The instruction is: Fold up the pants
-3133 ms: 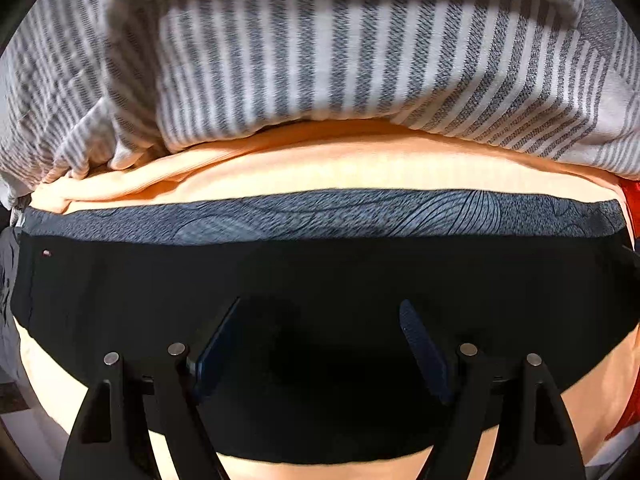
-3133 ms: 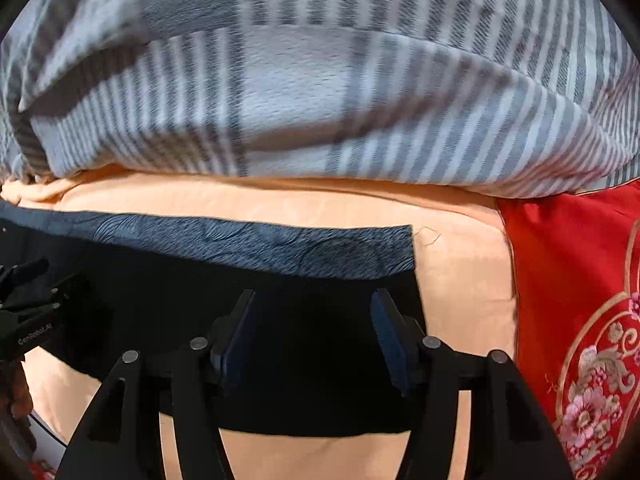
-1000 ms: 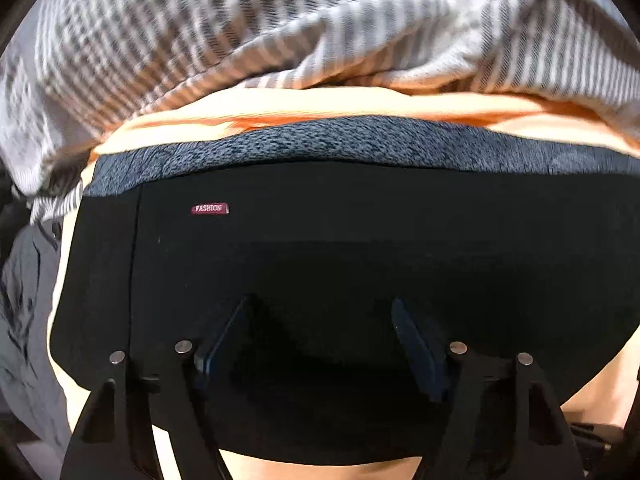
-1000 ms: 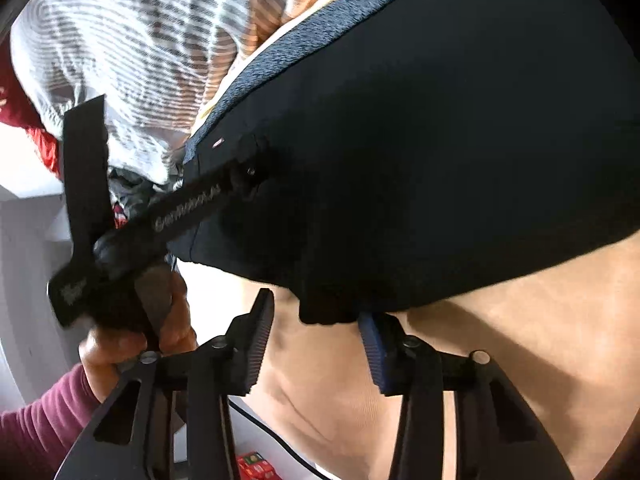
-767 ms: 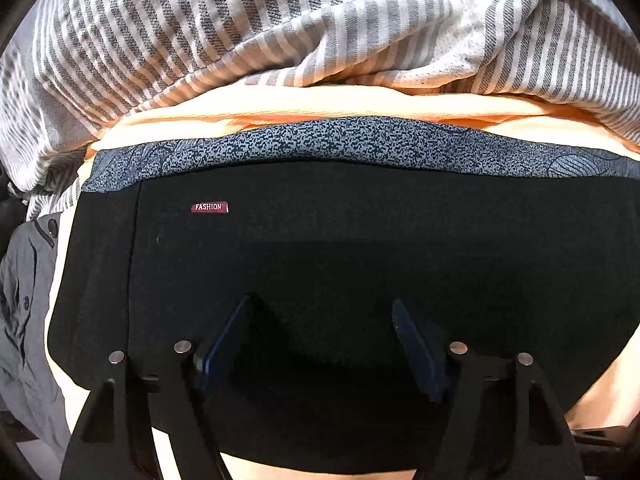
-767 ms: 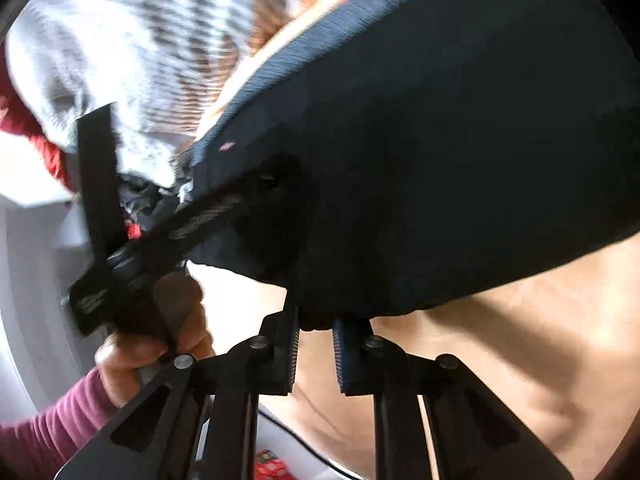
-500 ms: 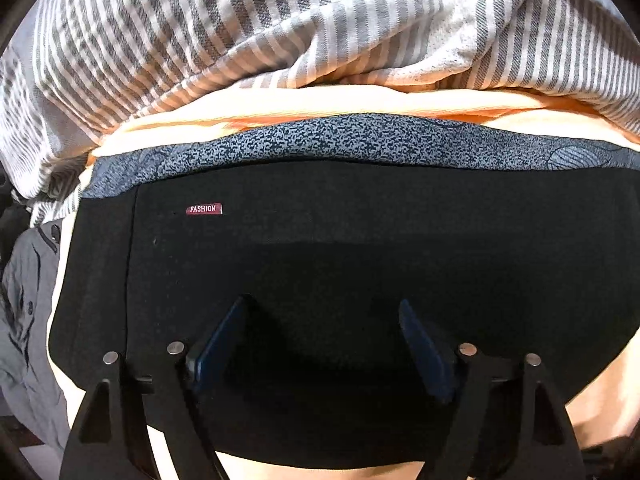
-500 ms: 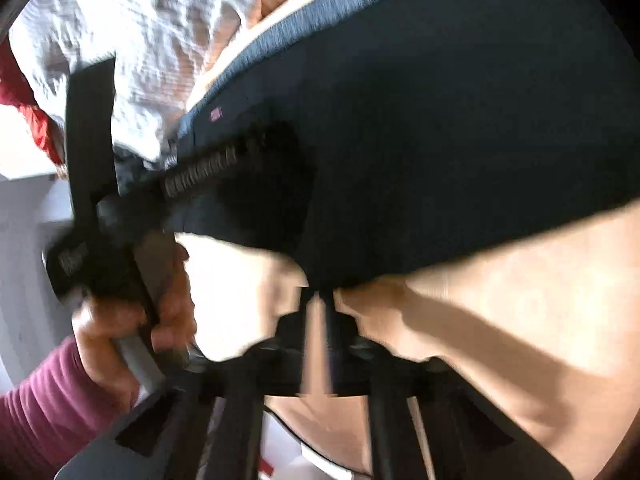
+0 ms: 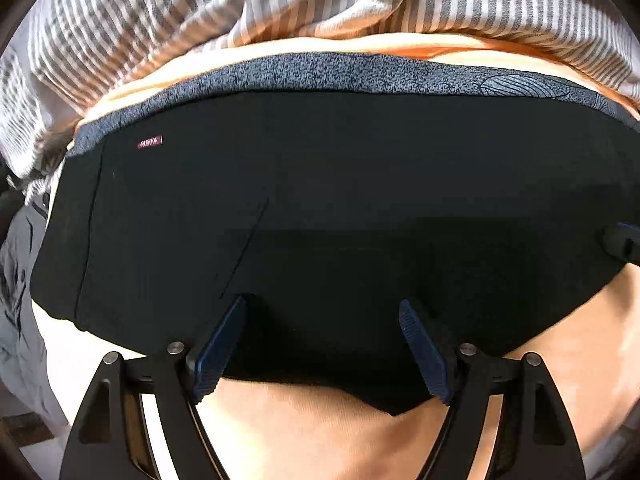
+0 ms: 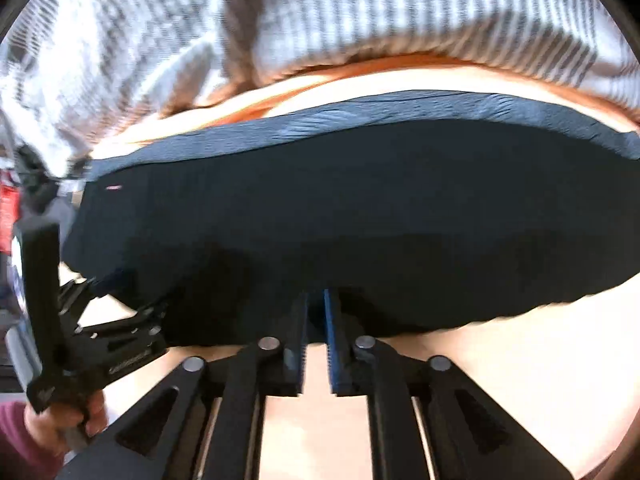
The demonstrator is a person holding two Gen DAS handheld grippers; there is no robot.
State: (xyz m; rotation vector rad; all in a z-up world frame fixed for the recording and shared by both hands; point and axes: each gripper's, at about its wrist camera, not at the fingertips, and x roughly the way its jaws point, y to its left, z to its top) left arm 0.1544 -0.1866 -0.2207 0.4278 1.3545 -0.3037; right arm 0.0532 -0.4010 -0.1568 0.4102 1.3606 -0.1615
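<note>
The black pants (image 9: 340, 184) lie folded flat on a peach sheet (image 9: 320, 420), with a grey patterned waistband (image 9: 360, 74) at the far edge and a small red label (image 9: 150, 142). My left gripper (image 9: 322, 316) is open, its blue pads over the near hem. My right gripper (image 10: 316, 300) is shut on the near hem of the pants (image 10: 340, 208). The left gripper also shows in the right wrist view (image 10: 100, 344), held by a hand at the pants' left corner. The right wrist view is blurred.
A grey and white striped blanket (image 9: 280, 4) is bunched along the far side of the bed, also in the right wrist view (image 10: 360, 16). Grey cloth (image 9: 16, 280) hangs at the left edge.
My right gripper closed on the near hem of the pants and swung round to face the waistband. My left gripper stayed open over the hem and shifted slightly.
</note>
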